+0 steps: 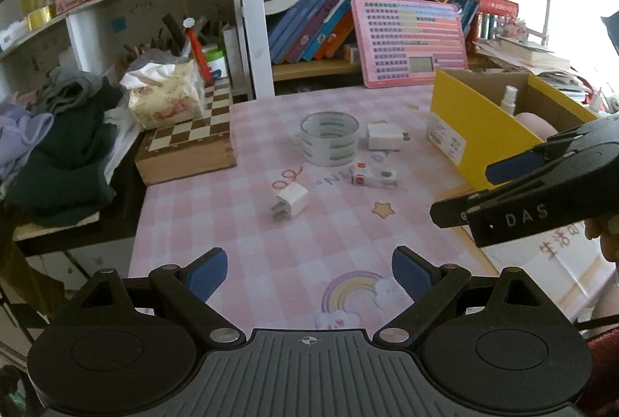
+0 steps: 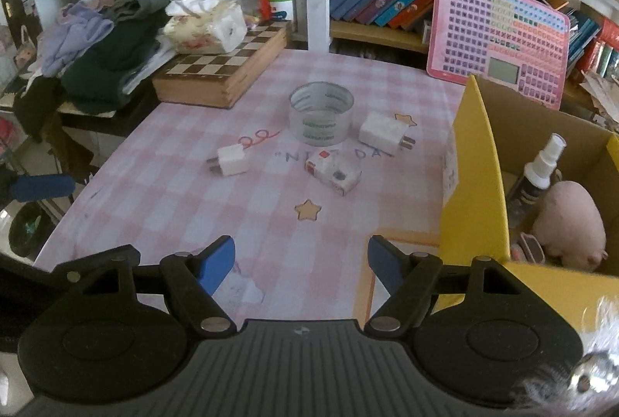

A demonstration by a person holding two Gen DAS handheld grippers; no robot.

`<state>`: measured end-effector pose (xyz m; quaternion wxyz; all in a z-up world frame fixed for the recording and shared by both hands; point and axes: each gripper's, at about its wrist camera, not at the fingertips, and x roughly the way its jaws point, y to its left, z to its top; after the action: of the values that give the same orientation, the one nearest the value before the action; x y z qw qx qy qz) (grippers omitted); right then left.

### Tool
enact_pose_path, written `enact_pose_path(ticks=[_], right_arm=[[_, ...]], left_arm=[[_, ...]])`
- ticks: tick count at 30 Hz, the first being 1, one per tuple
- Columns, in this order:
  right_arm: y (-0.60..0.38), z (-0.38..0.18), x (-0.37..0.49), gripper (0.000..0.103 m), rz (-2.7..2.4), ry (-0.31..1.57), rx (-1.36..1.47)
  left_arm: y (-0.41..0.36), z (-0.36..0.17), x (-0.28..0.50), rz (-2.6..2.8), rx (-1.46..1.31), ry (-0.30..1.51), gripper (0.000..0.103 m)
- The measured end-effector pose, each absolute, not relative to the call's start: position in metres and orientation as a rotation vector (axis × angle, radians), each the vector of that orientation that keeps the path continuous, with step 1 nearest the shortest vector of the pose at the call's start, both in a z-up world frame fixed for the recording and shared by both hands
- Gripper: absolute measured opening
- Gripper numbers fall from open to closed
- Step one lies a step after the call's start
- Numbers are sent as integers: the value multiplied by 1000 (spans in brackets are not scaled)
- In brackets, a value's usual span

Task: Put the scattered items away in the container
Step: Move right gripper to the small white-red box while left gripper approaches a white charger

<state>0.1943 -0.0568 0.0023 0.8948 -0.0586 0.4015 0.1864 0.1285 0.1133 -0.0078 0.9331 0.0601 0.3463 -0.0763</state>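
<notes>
Both grippers, left gripper (image 1: 309, 272) and right gripper (image 2: 301, 262), hang released and empty above bare pink cloth near the table's (image 2: 162, 208) front edge. Beyond lie two white chargers (image 2: 232, 160) (image 2: 381, 132), one tape roll (image 2: 321, 115) and one small carton (image 2: 333, 174); the yellow box (image 2: 476, 192) stands right.

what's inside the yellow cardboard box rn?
Inside the yellow cardboard box: a white-capped spray bottle, a pink plush toy and a small pinkish item at the bottom. The near wall hides the rest of the floor.

Two wrist fisheyes, angled down, sharing the pink table (image 1: 240, 223)
</notes>
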Motion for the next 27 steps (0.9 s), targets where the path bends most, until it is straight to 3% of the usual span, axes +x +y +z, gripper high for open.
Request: enact_pose_path(ticks=[27], right_arm=[[-20,-60,353,76,295,1020,-144]], left_arm=[[116,-77,267,-116,126,792,93]])
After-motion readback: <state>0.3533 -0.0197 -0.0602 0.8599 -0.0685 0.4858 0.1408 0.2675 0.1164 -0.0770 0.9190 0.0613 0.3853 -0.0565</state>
